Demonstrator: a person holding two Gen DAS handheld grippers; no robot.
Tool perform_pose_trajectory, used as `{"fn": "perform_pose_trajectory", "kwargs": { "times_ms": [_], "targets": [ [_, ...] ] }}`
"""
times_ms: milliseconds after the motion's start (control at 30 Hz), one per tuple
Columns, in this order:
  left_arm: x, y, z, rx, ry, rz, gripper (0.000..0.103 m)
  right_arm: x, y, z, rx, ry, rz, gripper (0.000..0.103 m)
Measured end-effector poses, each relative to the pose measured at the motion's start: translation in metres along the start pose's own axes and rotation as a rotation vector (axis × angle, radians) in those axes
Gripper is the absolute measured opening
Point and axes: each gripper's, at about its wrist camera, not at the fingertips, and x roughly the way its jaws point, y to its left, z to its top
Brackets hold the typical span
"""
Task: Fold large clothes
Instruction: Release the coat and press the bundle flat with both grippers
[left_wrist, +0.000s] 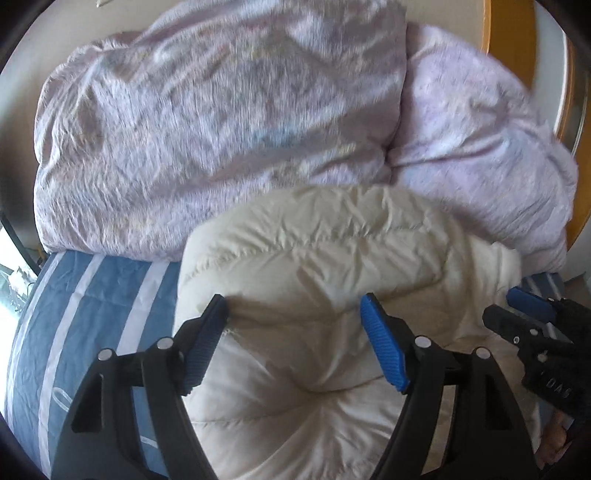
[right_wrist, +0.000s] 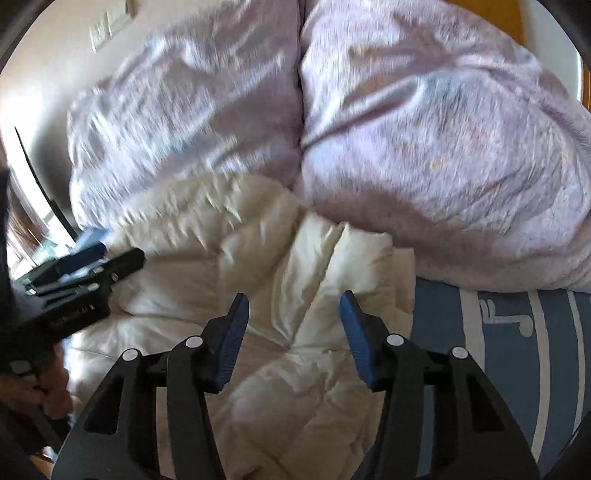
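Note:
A cream quilted down jacket (left_wrist: 317, 258) lies bunched on the bed, also in the right wrist view (right_wrist: 258, 258). My left gripper (left_wrist: 295, 306) is open, its blue-padded fingers spread just above the jacket's folded top, holding nothing. My right gripper (right_wrist: 293, 302) is open above the jacket's right part, empty. The right gripper shows at the right edge of the left wrist view (left_wrist: 532, 314). The left gripper shows at the left of the right wrist view (right_wrist: 96, 266).
A large rumpled lilac duvet (left_wrist: 221, 122) fills the bed behind the jacket, touching it; it also shows in the right wrist view (right_wrist: 424, 129). A blue sheet with white stripes (left_wrist: 92, 314) covers the bed (right_wrist: 498, 332). An orange headboard (left_wrist: 509, 33) stands at the back right.

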Motion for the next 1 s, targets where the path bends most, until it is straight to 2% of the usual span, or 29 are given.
{"fn": "perform_pose_trajectory", "kwargs": {
  "times_ms": [167,367,1000],
  "targets": [
    [0.019,0.000,-0.013,0.008,0.019,0.012,0.079,0.020,-0.009,-0.022,0.019,0.041,-0.008,0.053],
    [0.029,0.001,-0.023,0.005,0.016,0.016,0.083,0.034,-0.016,-0.029,0.060,0.059,0.018,0.054],
    [0.052,0.010,-0.036,-0.005,0.007,0.015,0.086,0.062,-0.016,-0.039,0.078,0.031,0.019,0.056]
  ]
}}
